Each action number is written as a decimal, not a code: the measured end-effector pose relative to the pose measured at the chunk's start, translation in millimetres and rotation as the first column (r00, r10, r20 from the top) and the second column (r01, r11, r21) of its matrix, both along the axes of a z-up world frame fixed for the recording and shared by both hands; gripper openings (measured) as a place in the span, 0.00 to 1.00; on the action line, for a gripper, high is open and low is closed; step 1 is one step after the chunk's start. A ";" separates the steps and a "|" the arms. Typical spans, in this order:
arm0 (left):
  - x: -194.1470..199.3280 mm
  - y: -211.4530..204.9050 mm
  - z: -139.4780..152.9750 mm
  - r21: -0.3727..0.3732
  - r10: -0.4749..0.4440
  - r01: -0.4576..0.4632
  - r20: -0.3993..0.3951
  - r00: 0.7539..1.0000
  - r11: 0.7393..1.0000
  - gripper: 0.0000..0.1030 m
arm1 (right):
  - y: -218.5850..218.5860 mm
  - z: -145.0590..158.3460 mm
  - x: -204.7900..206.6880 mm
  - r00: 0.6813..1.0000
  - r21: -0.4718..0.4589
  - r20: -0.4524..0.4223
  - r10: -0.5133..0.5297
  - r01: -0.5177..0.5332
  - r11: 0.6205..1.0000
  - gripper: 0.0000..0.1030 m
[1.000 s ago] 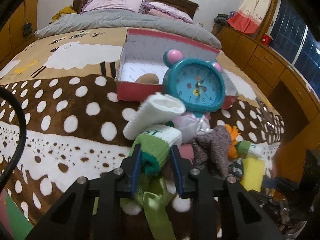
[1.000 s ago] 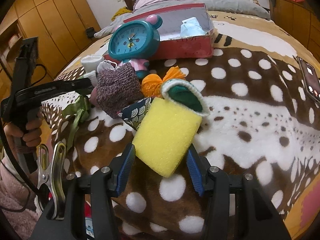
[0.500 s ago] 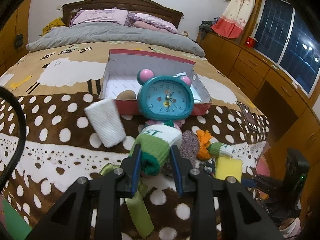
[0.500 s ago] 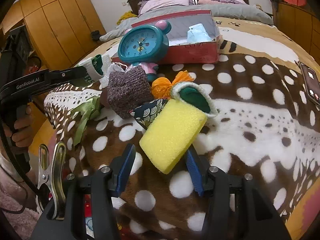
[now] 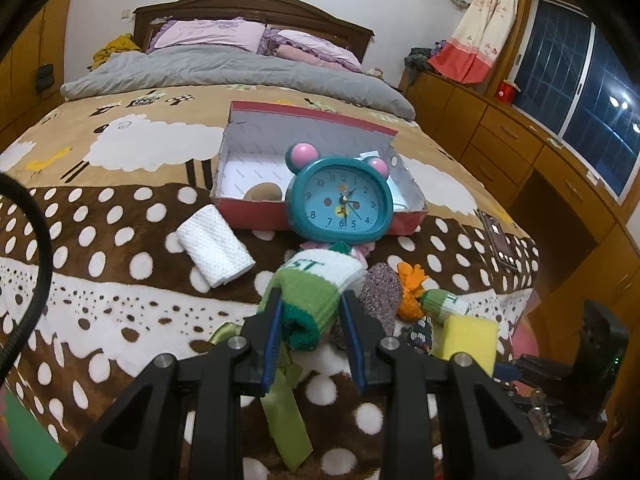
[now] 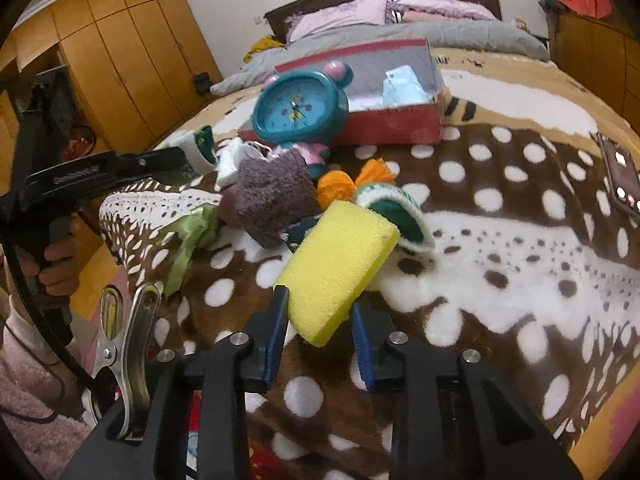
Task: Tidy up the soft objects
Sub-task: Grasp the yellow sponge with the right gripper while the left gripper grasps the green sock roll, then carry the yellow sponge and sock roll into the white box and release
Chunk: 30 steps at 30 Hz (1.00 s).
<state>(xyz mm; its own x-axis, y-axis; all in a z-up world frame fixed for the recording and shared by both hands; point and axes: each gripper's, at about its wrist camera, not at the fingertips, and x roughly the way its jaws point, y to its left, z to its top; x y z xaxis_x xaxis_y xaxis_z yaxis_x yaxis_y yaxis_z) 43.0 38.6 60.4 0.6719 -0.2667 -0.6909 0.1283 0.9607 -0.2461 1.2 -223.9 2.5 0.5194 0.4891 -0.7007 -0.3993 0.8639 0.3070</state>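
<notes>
My left gripper (image 5: 310, 304) is shut on a green-and-white rolled sock (image 5: 316, 288) and holds it above the spotted blanket. My right gripper (image 6: 320, 304) is shut on a yellow sponge (image 6: 340, 264), lifted over the bed's near edge. An open red box (image 5: 316, 184) lies further up the bed with a brown item and a pale blue item (image 6: 402, 86) inside. A white rolled sock (image 5: 214, 246) lies left of the box. A brown knit piece (image 6: 272, 196), an orange pompom (image 6: 340, 186) and another green-and-white sock (image 6: 394, 214) lie in a pile.
A teal alarm clock (image 5: 340, 204) stands in front of the box. A green ribbon (image 5: 286, 400) trails over the bed edge. A phone (image 6: 620, 172) lies on the blanket at the right. A metal clamp (image 6: 124, 340) hangs at the lower left. Wooden drawers (image 5: 520, 152) line the right wall.
Both grippers have risen and pulled back from the pile with sock and sponge. The white rolled sock has come off the held sock and now lies on the blanket to the left.
</notes>
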 end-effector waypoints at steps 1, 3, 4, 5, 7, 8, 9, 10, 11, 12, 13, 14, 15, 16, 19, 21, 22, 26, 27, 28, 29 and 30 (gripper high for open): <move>-0.5 0.8 -0.1 -0.001 0.001 -0.001 -0.001 1.000 1.000 0.28 | 0.0 2.9 -2.2 1.000 0.001 0.008 0.003 -0.003 1.000 0.30; -2.0 1.3 0.4 0.000 0.003 -0.003 0.002 1.000 1.000 0.28 | 1.0 7.5 -4.4 1.000 0.002 0.021 0.007 -0.007 1.000 0.30; -2.9 2.0 0.9 0.002 0.004 -0.004 0.004 1.000 1.000 0.28 | 1.6 10.4 -5.8 0.999 -0.002 0.033 0.010 -0.010 1.000 0.30; -3.6 2.2 1.4 0.006 0.006 -0.006 0.005 1.000 1.000 0.28 | 2.1 13.3 -7.2 0.999 -0.004 0.044 0.013 -0.013 1.000 0.30; -5.1 3.0 2.2 0.011 0.009 -0.009 0.009 1.000 1.000 0.28 | 2.6 17.1 -8.3 0.998 -0.009 0.056 0.018 -0.017 1.000 0.30; -5.7 3.4 2.5 0.013 0.010 -0.011 0.010 1.000 1.000 0.29 | 2.8 18.4 -8.3 0.998 -0.012 0.061 0.016 -0.016 1.000 0.30; -6.5 3.9 2.6 0.015 0.012 -0.013 0.013 1.000 1.000 0.29 | 2.9 19.4 -8.6 0.998 -0.016 0.065 0.016 -0.015 1.000 0.30; -7.5 4.4 2.6 0.020 0.014 -0.014 0.016 1.000 1.000 0.29 | 3.0 21.0 -8.8 0.997 -0.022 0.072 0.015 -0.013 1.000 0.30; -8.2 4.7 2.4 0.027 0.016 -0.017 0.017 1.000 1.000 0.29 | 2.9 22.1 -8.7 0.997 -0.027 0.077 0.013 -0.011 1.000 0.30; -8.6 5.0 2.1 0.032 0.019 -0.019 0.017 1.000 0.999 0.29 | 2.5 23.1 -8.5 0.997 -0.033 0.082 0.011 -0.008 0.999 0.30; -9.2 5.8 1.7 0.035 0.022 -0.023 0.016 1.000 0.999 0.29 | 1.6 24.1 -7.1 0.996 -0.042 0.087 0.007 -0.004 0.999 0.30; -9.3 6.8 1.6 0.034 0.025 -0.025 0.016 1.000 0.999 0.29 | 0.6 25.0 -6.3 0.996 -0.048 0.089 0.004 0.000 0.999 0.30; -9.7 7.7 1.5 0.032 0.026 -0.027 0.016 1.000 0.999 0.29 | -0.2 26.4 -5.0 0.996 -0.052 0.091 0.000 0.005 0.999 0.30; -9.8 8.7 1.5 0.031 0.028 -0.029 0.017 0.999 0.999 0.29 | -1.3 28.8 -3.3 0.995 -0.057 0.097 -0.004 0.009 0.998 0.30; -9.1 10.2 2.1 0.040 0.036 -0.037 0.023 0.999 0.999 0.29 | -3.0 35.5 0.4 0.993 -0.077 0.120 -0.005 0.014 0.997 0.30; -9.0 10.9 2.6 0.045 0.040 -0.042 0.026 0.999 0.998 0.29 | -3.5 39.6 2.6 0.991 -0.090 0.132 -0.004 0.016 0.996 0.30; -8.9 11.3 2.8 0.047 0.042 -0.044 0.028 0.999 0.998 0.29 | -3.1 42.2 4.6 0.990 -0.097 0.140 -0.003 0.017 0.995 0.30; -7.6 14.2 2.1 0.041 0.051 -0.052 0.026 0.998 0.998 0.29 | -3.7 47.8 10.0 0.987 -0.115 0.158 0.003 0.016 0.993 0.30; -6.8 15.1 2.3 0.040 0.053 -0.054 0.025 0.998 0.998 0.29 | -4.0 48.8 11.6 0.987 -0.118 0.160 0.003 0.016 0.993 0.30; -6.2 15.5 2.6 0.040 0.055 -0.056 0.025 0.998 0.998 0.29 | -4.5 50.3 13.9 0.986 -0.122 0.164 0.003 0.017 0.992 0.30; -5.7 16.5 3.4 0.042 0.057 -0.058 0.028 0.998 0.997 0.29 | -5.0 51.3 15.4 0.986 -0.124 0.167 0.003 0.018 0.992 0.30; -4.9 16.9 4.0 0.045 0.058 -0.059 0.030 0.998 0.997 0.29 | -5.2 52.1 16.9 0.986 -0.127 0.170 0.004 0.018 0.992 0.30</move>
